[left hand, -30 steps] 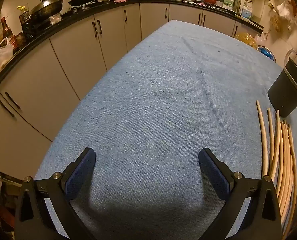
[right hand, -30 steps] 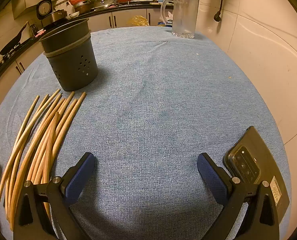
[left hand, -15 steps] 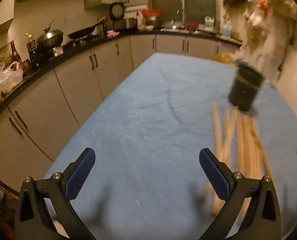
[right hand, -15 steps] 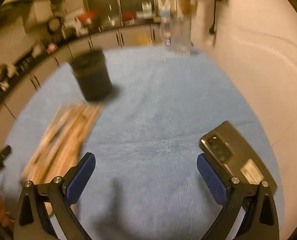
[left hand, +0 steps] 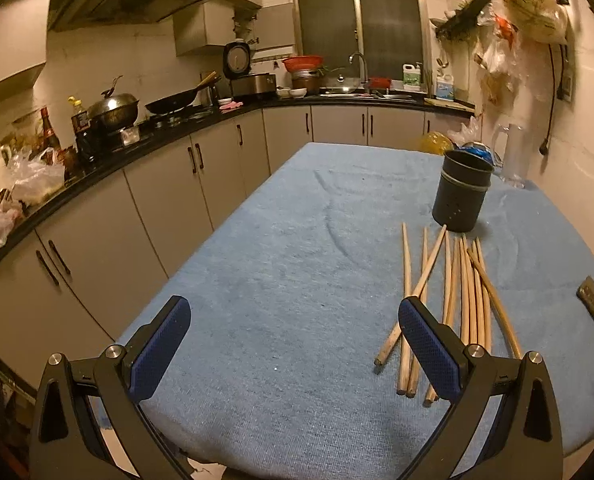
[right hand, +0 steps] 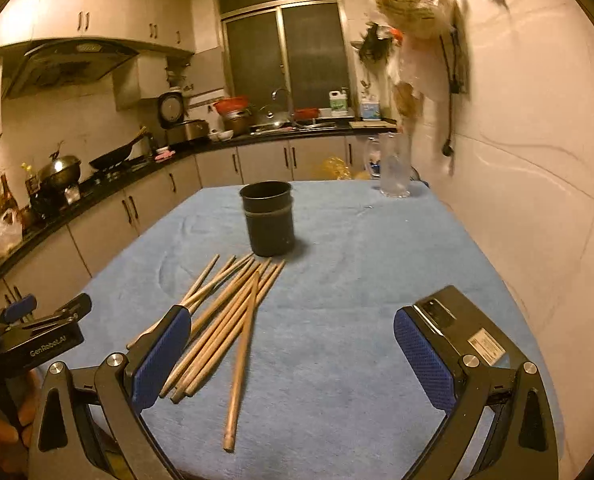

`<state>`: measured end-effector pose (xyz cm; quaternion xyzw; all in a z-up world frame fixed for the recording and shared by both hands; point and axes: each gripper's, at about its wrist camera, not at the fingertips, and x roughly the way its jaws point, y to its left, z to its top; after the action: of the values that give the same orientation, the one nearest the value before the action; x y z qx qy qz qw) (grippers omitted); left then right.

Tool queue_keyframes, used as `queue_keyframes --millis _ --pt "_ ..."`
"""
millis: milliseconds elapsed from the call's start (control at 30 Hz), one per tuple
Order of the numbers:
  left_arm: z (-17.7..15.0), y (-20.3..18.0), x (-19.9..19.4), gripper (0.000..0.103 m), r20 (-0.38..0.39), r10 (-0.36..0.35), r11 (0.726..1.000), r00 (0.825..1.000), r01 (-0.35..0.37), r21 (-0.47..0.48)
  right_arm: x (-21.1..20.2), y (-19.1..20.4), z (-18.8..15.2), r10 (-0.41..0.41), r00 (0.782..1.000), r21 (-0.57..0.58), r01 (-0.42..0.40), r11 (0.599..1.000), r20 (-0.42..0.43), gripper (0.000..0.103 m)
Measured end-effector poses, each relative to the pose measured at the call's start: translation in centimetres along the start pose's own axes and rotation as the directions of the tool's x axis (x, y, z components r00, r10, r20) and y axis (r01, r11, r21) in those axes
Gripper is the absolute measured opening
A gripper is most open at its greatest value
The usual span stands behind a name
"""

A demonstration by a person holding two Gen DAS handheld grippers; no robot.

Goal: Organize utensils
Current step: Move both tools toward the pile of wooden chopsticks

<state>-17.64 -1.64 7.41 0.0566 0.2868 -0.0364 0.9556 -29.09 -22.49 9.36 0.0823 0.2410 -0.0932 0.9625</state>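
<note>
Chopsticks (right hand: 225,320) lay loose on the blue cloth (right hand: 337,360), fanned between both tongs. I had the left gripper (left hand: 295,344) and right gripper (right hand: 293,356) spread wide, holding nothing. Phone (right hand: 465,332) sat by the right one. Dark holder (right hand: 268,218) stood upright just past the stick tips.

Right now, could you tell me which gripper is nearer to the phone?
Right. The right gripper has the phone beside its right finger; the left gripper sits beyond the chopsticks.
</note>
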Motion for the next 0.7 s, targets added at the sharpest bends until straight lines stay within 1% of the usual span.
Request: queue_keyframes --millis 100,233,500,700 --pt "-0.15 -0.26 0.62 0.103 -0.016 0.004 1.000 1.000 -0.004 0.008 0.58 0.36 -0.12 0.006 1.000 -0.006 -0.006 1.000 -0.021 0.102" --pt "-0.18 -0.17 1.12 0.103 -0.039 -0.002 1.000 0.999 0.002 -0.007 0.76 0.64 -0.39 0.006 0.999 -0.019 -0.007 1.000 -0.040 0.100" --pt "-0.37 -0.53 1.07 0.103 -0.036 -0.011 1.000 0.999 0.011 0.005 0.64 0.83 -0.47 0.009 0.999 -0.031 -0.010 0.999 -0.039 0.099" --pt "-0.32 -0.63 1.08 0.103 -0.042 -0.014 1.000 0.999 0.014 0.004 0.72 0.87 -0.62 0.013 0.999 -0.030 -0.014 0.999 -0.045 0.095"
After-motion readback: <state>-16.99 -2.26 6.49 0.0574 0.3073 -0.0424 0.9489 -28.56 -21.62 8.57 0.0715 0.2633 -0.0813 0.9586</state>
